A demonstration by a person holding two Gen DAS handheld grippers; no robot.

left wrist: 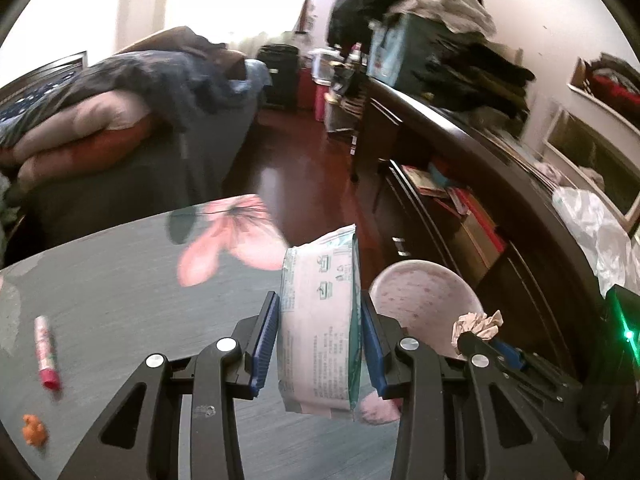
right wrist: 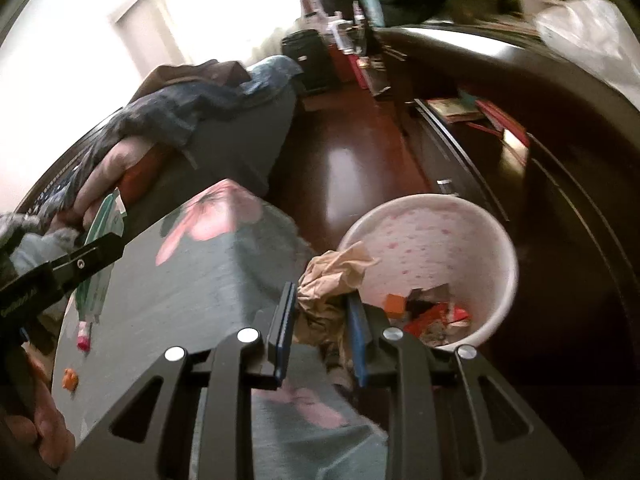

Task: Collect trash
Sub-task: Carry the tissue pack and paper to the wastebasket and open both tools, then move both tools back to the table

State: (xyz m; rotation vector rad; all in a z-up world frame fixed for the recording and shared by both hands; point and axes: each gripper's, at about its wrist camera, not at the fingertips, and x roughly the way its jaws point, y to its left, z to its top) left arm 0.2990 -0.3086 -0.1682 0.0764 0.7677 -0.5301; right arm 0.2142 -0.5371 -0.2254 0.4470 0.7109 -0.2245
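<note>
Both grippers grasp trash above the grey flowered surface (left wrist: 120, 300).
Left gripper (left wrist: 320, 332) clamps a white-and-green wipes packet (left wrist: 318, 320); right gripper (right wrist: 322, 328) pinches crumpled tan paper (right wrist: 332, 276) beside the pink bin (right wrist: 504, 248), which holds scraps. A pink tube (left wrist: 46, 354) and an orange crumb (left wrist: 35, 436) lie on the surface.

Left gripper (left wrist: 320, 344): matte black plastic linkage arms with triangular cut-outs, filling the lower half of the frame; four round silver pivot screws; two flat fingers (left wrist: 265, 346) faced with ribbed blue pads.

Right gripper (right wrist: 322, 336): same build, black arms with triangular cut-outs, four silver pivot screws, blue-padded fingers (right wrist: 283, 332). In the left wrist view its body shows at the right edge with a small green light.

Hand (right wrist: 44, 428): lower left of the frame, partly visible, blurred.
</note>
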